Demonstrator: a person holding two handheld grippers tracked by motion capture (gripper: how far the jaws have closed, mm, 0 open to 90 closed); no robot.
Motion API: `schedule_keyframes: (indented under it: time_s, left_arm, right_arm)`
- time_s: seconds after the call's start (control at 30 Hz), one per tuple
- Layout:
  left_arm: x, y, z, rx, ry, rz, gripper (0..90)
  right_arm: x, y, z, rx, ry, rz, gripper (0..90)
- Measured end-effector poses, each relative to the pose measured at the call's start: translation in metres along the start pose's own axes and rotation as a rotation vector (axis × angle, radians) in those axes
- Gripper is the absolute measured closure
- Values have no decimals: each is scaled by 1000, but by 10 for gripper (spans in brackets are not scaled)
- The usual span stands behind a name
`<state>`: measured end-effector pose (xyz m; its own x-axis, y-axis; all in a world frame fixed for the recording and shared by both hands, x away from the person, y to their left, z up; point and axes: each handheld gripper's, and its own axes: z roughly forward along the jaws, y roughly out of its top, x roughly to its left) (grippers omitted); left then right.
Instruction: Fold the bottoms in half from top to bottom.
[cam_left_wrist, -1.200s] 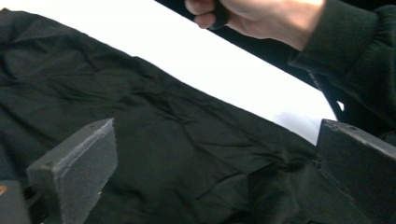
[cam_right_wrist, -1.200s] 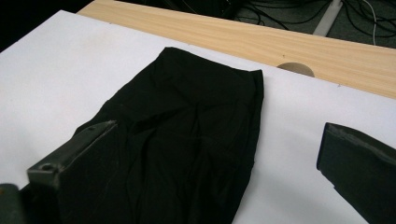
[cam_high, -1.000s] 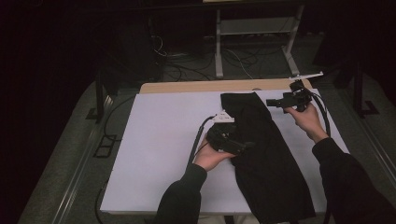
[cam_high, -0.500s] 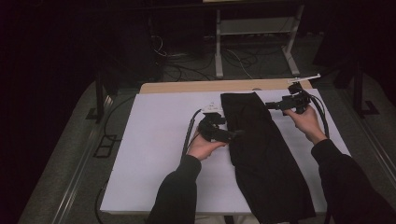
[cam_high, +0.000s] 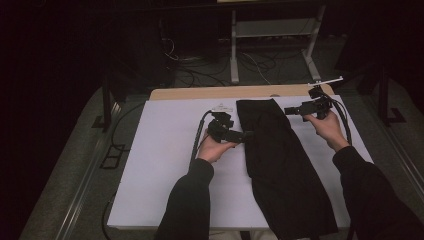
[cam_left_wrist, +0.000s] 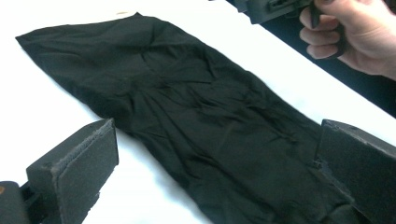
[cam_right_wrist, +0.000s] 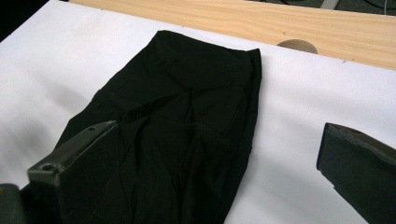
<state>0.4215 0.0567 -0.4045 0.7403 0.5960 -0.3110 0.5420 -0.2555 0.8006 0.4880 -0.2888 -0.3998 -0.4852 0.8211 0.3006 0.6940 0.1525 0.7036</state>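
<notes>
A long black garment lies flat on the white table cover, running from the far middle down to the near edge. My left gripper is open at the garment's left edge, jaws pointing at the cloth. In the left gripper view the left gripper has its jaws wide apart with the creased garment ahead. My right gripper is open at the upper right edge. The right gripper view has the right gripper open above the garment's top end.
A strip of bare wooden table shows beyond the white cover, with a round hole in it. Cables trail from both grippers. A metal stand and floor cables lie behind the table. The other hand is in the left gripper view.
My left gripper has moved off the garment's middle, up and left to its left edge. The garment now lies narrower and straighter. The right gripper has barely shifted.
</notes>
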Motion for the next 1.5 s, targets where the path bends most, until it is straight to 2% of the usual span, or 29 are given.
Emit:
schedule_keyframes:
  time_s: [0.27,0.5,0.57,0.73,0.83,0.97,1.33,1.5]
  left_arm:
    - [15,9,8,39,37,-8,0]
    - [25,18,18,50,59,-23,0]
    - [27,19,22,58,72,-11,0]
    - [36,16,33,40,62,-49,0]
    - [43,12,39,51,87,-76,0]
    - [51,8,43,43,97,-122,0]
    - [58,4,50,17,103,-193,0]
    - [58,2,54,19,94,-207,2]
  right_arm:
    - [-5,0,5,8,9,25,0]
    - [-8,3,12,39,8,42,0]
    - [-8,4,14,47,6,40,0]
    - [-9,2,20,60,12,58,0]
    - [-8,0,24,82,6,49,0]
    - [-9,-1,26,83,15,55,0]
    - [-11,-7,34,128,8,69,1]
    - [-12,-12,39,131,30,77,45]
